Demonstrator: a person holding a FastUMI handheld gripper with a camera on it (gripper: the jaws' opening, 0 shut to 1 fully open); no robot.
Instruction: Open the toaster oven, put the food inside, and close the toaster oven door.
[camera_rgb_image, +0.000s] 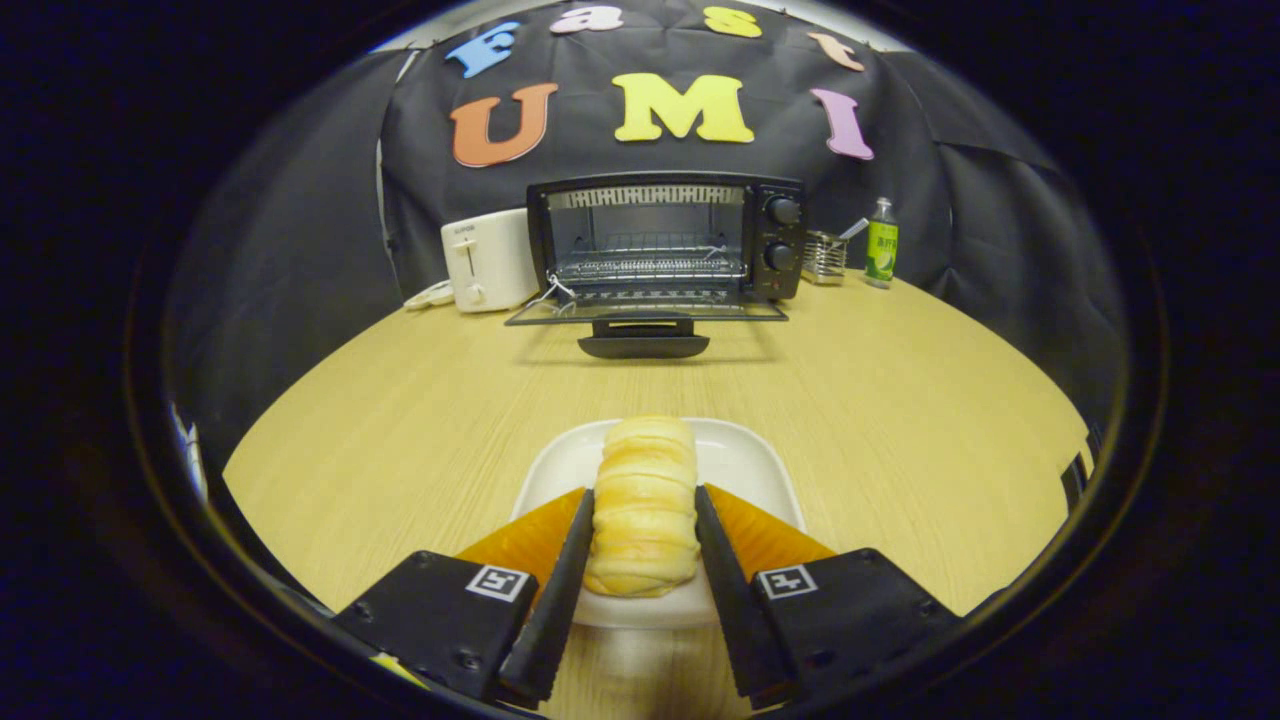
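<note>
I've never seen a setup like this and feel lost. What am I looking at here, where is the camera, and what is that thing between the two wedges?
The camera rides on a hand-held gripper and looks forward along its two fingers. Both fingers press on a bread roll lying on a white plate. Beyond, on the wooden table, a toaster oven stands with its door already folded down. A white toaster sits beside it, a wire holder and green bottle on the other side.

Gripper (645, 505) level, pointing forward; jaws closed partway, pressing something from both sides.
</note>
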